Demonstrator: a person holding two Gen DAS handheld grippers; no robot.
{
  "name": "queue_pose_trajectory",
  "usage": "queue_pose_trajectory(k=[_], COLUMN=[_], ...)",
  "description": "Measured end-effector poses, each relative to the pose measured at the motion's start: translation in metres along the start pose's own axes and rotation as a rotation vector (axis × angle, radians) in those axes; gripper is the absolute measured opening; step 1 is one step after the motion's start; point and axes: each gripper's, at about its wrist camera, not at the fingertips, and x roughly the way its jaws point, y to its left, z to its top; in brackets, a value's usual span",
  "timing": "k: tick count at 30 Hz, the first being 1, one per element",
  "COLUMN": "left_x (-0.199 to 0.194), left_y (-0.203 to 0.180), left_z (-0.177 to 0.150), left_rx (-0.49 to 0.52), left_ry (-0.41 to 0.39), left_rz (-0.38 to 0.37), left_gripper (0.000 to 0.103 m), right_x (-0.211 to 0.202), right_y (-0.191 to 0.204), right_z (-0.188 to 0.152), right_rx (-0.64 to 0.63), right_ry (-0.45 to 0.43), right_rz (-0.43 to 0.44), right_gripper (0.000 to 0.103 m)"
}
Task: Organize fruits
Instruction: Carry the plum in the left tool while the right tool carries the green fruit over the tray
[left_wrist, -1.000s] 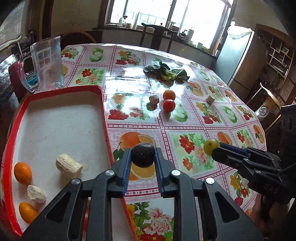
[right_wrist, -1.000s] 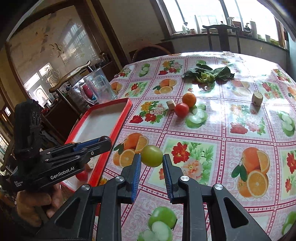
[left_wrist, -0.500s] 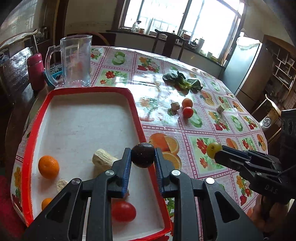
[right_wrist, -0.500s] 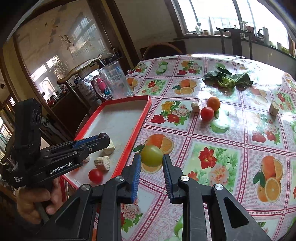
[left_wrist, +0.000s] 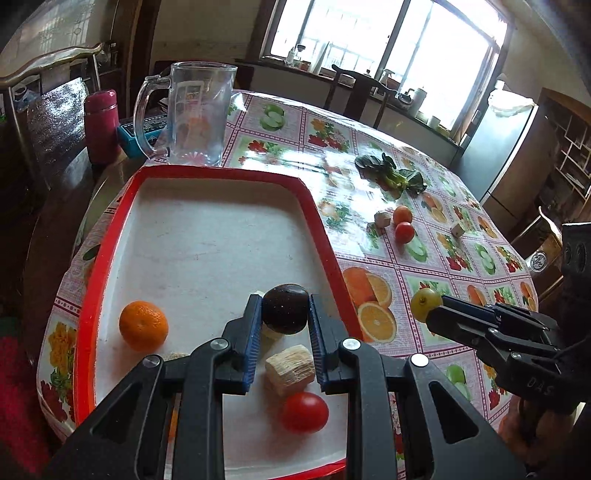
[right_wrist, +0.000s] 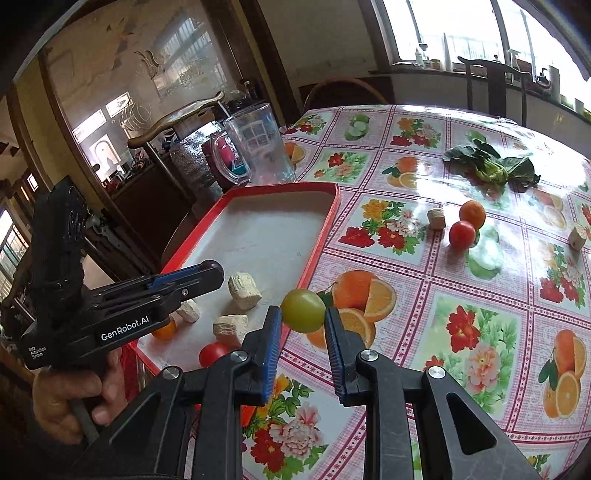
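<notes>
Left tongs (left_wrist: 284, 310) now over tray (left_wrist: 110, 236), gripping dark glossy fruit (left_wrist: 285, 309).

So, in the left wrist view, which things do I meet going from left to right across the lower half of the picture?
orange → dark fruit held in the left gripper → green fruit held in the right gripper

left wrist: close above tray (left_wrist: 325, 236) | right wrist: beside it | shared: tray

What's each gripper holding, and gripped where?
Left gripper pinches a dark round fruit across its sides, over the red tray. Right gripper pinches a green fruit across its sides.
</notes>
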Motion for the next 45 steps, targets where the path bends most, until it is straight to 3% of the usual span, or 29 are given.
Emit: queue_pose_trajectory(k=[30,45], left_x=[-0.002,0.022], left_y=[0.050,0.072], left_z=[0.003,0.026], left_rx=[-0.072,-0.060], left_ry=[-0.006,0.041], left_rz=[0.057,0.119], left_gripper=[0.022,0.022], right_x=[0.056,0.116], right_y=[0.034,0.039], right_z=[0.020,0.048], right_rx=[-0.042,-0.045], right_ry=[0.056,0.130], right_rz=[0.051,0.051], right_gripper=[0.024,0.024])
